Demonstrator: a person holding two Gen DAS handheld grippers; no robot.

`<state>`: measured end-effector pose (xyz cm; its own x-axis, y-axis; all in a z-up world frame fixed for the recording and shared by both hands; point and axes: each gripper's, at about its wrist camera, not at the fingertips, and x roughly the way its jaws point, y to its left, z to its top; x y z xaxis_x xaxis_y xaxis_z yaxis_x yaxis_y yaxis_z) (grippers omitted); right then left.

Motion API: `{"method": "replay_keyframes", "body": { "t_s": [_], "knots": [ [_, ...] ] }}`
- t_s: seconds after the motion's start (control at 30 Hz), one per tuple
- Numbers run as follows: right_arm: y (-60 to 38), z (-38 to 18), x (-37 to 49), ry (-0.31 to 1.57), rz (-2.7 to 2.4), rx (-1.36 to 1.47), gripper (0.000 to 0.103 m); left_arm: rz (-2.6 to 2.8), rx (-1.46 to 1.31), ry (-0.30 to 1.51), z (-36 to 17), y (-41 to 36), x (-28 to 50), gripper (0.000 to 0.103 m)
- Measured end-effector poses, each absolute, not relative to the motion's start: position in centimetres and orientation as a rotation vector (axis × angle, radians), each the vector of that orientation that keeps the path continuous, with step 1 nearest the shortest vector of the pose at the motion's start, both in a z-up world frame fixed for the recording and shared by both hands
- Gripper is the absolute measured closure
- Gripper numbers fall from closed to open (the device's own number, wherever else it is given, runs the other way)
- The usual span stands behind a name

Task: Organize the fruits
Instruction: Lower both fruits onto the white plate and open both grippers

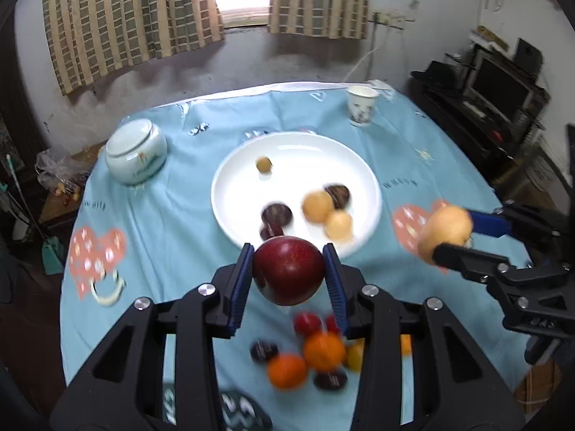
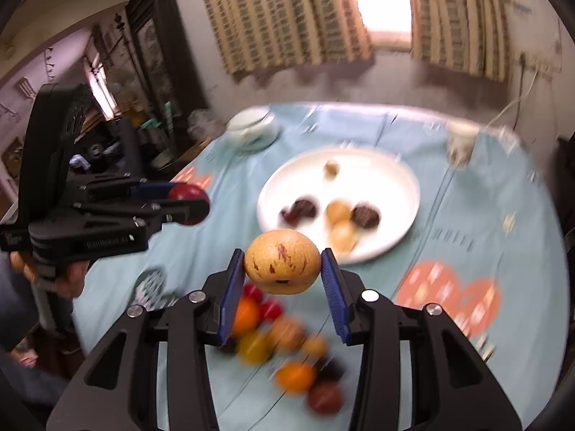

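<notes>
Nearest, the left gripper [image 1: 289,269] clamps a dark red round apple [image 1: 288,270]; the right gripper [image 2: 282,262] pinches a speckled yellow pear [image 2: 282,261], both raised for the white round plate [image 1: 230,186] at twelve o'clock.

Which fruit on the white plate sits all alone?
The tiny tan fruit at the back of the plate. The other fruits crowd together near the front edge.

tablecloth [image 1: 172,222]: light blue, orange heart prints
jar [image 1: 136,151]: white ceramic, lidded, far-left on cloth
paper cup [image 1: 361,106]: upright, far-right edge
curtains [image 1: 118,18]: striped, flanking bright window
monitor [image 1: 499,89]: dark, right of table on black stand
</notes>
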<state>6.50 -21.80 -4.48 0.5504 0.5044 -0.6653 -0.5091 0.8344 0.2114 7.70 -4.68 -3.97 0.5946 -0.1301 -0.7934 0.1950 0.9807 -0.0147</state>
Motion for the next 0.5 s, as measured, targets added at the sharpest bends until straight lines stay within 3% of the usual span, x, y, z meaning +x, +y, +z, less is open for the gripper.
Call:
{"method": "replay_keyframes", "body": {
  "t_s": [0.5],
  "knots": [
    [-18.6, -13.1, 22.2, 0.981, 0.451, -0.022, 0.059, -0.051, 0.045, 1.067, -12.8, -4.8, 20.7, 0.062]
  ]
}}
